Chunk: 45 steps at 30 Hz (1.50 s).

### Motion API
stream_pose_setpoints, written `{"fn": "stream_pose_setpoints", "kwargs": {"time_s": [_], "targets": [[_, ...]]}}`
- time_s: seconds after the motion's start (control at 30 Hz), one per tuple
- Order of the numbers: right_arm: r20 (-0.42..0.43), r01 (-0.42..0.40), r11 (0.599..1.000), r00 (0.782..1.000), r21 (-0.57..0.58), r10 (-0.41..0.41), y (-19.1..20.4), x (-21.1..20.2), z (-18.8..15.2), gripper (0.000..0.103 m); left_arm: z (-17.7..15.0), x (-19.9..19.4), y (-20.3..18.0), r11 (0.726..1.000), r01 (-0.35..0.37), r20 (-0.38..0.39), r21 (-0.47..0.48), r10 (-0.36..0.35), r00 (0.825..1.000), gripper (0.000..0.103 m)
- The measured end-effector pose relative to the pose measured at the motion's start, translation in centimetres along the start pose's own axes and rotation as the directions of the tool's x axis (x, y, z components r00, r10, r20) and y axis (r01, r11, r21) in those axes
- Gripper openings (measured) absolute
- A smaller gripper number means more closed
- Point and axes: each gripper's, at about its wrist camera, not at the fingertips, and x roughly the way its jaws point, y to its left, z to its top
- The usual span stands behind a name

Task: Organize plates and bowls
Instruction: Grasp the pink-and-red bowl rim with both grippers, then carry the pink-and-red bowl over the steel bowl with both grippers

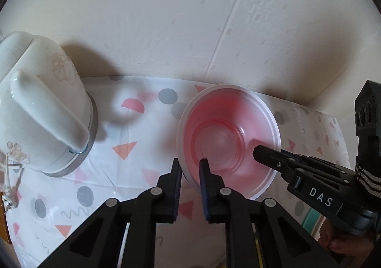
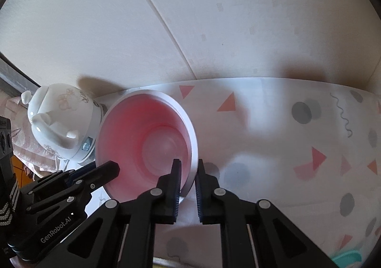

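Note:
A translucent pink plastic bowl (image 1: 228, 134) is held tilted above the patterned tablecloth, its opening facing the cameras. My left gripper (image 1: 190, 165) is shut on the bowl's left rim, one finger inside and one outside. My right gripper (image 2: 188, 165) is shut on the bowl's (image 2: 147, 139) right rim in the same way. Each gripper shows in the other's view: the right one (image 1: 266, 151) from the right, the left one (image 2: 104, 170) from the lower left.
A white ceramic lidded pot (image 1: 40, 110) with a metal band stands at the left; it also shows in the right wrist view (image 2: 62, 125). The tablecloth (image 2: 285, 148) meets a cream wall (image 1: 166, 17) behind. A teal item (image 2: 345, 257) lies at the lower right.

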Motion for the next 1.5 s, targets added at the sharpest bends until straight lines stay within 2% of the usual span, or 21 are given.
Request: {"fn": "stream_pose_setpoints", "kwargs": {"time_s": [0.37, 0.67, 1.1, 1.5], "targets": [[0.074, 0.01, 1.0, 0.997, 0.026, -0.012, 0.9, -4.9, -2.9, 0.011, -2.6, -3.6, -1.0, 0.997, 0.062, 0.037, 0.052, -0.064, 0.997, 0.015], [0.123, 0.03, 0.994, 0.992, 0.1, -0.042, 1.2, -7.9, -6.9, 0.011, -5.4, -5.4, -2.1, 0.986, 0.115, 0.025, 0.117, -0.119, 0.993, 0.015], [0.12, 0.035, 0.974, 0.991, 0.225, -0.063, 0.0, -10.3, -13.6, 0.011, -10.1, -6.5, -3.7, 0.958, 0.16, -0.03, 0.239, -0.158, 0.987, 0.015], [0.08, 0.06, 0.956, 0.993, 0.286, -0.086, -0.4, -9.8, -17.0, 0.011, -12.6, -5.7, -4.0, 0.944, 0.157, -0.085, 0.289, -0.138, 0.987, 0.015]]}}
